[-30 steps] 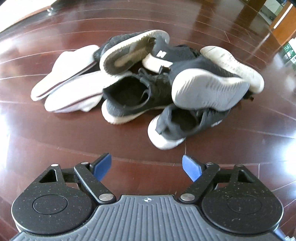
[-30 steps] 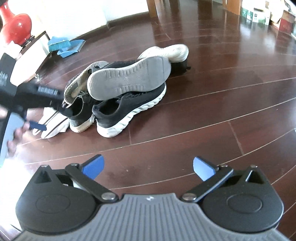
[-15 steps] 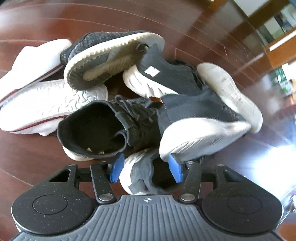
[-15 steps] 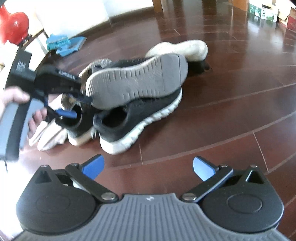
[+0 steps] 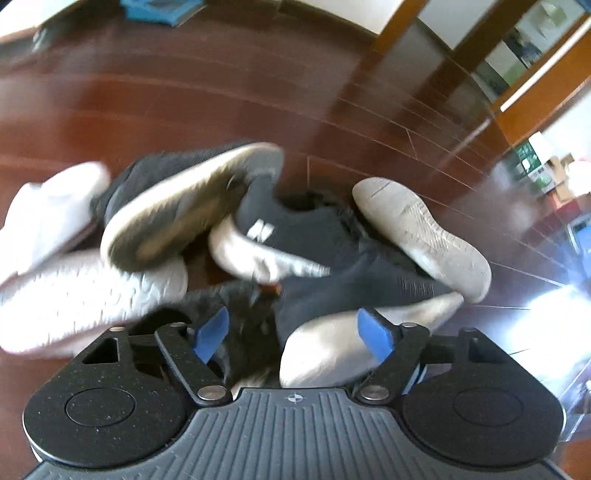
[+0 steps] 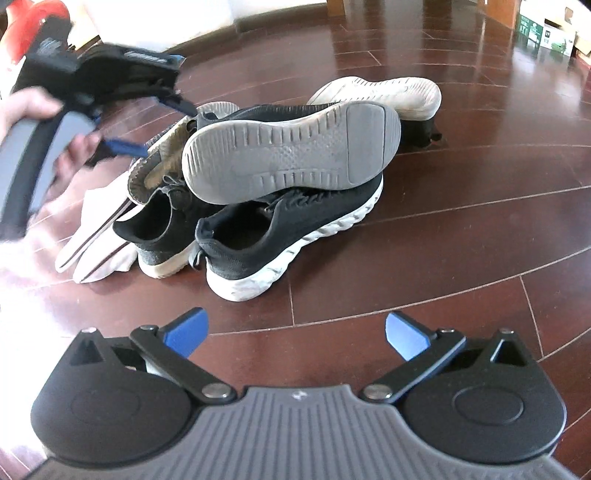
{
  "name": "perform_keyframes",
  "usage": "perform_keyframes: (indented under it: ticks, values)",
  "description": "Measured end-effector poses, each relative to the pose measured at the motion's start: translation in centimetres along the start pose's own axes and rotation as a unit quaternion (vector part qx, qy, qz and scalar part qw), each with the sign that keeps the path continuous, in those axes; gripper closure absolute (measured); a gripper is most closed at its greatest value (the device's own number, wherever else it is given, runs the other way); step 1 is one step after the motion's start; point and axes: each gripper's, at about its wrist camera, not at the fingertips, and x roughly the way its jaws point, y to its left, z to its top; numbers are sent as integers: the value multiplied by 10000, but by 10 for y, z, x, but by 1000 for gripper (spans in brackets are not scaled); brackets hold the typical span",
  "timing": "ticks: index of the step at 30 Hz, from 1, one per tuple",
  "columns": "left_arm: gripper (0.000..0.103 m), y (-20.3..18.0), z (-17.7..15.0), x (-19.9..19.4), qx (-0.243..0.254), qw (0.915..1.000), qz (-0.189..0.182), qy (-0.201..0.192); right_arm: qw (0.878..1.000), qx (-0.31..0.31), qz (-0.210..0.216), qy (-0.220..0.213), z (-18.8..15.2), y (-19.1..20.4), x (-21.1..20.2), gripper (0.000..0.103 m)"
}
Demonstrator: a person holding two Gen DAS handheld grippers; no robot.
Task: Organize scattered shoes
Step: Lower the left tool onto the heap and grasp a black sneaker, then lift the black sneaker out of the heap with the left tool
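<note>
Several shoes lie heaped on the dark wooden floor (image 6: 480, 229). A black sneaker (image 6: 291, 155) rests sole-up on top, over an upright black sneaker with a white sole (image 6: 288, 236). A black shoe with a tan sole (image 6: 162, 240) and white slippers (image 6: 96, 254) lie to the left. My left gripper (image 6: 166, 129), held by a hand (image 6: 26, 107), hovers open above the pile's left side. In the blurred left wrist view, the left gripper (image 5: 292, 332) spreads over a black shoe with a pale sole (image 5: 332, 343). My right gripper (image 6: 295, 332) stands open over bare floor before the pile.
A worn white-soled shoe (image 6: 380, 92) lies at the back of the heap. A red vase (image 6: 37, 18) stands far left, cardboard boxes (image 6: 546, 29) far right. A blue dustpan (image 5: 162, 11) sits by the wall. Bare floor surrounds the pile on the right.
My left gripper has spread wider and risen up and left off the pile, with its view tilting up. My right gripper has come closer to the shoes.
</note>
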Motion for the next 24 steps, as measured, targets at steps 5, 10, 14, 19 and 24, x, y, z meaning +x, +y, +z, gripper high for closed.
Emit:
perform_keyframes:
  ticks: [5, 10, 14, 19, 24]
  values:
    - [35, -28, 15, 36, 637, 9975, 219, 225, 9996, 251, -51, -104, 2, -12, 3, 0]
    - [34, -42, 28, 56, 688, 9972, 193, 217, 9980, 626, -93, -41, -7, -28, 6, 0]
    - [34, -48, 25, 67, 618, 9972, -124, 394, 9967, 789, -167, 115, -19, -36, 6, 0]
    - [37, -51, 13, 67, 738, 9956, -363, 453, 9962, 792, -281, 246, -27, -44, 5, 0]
    - [50, -64, -2, 44, 1180, 9906, -530, 445, 9958, 774, -363, 330, -36, -51, 3, 0]
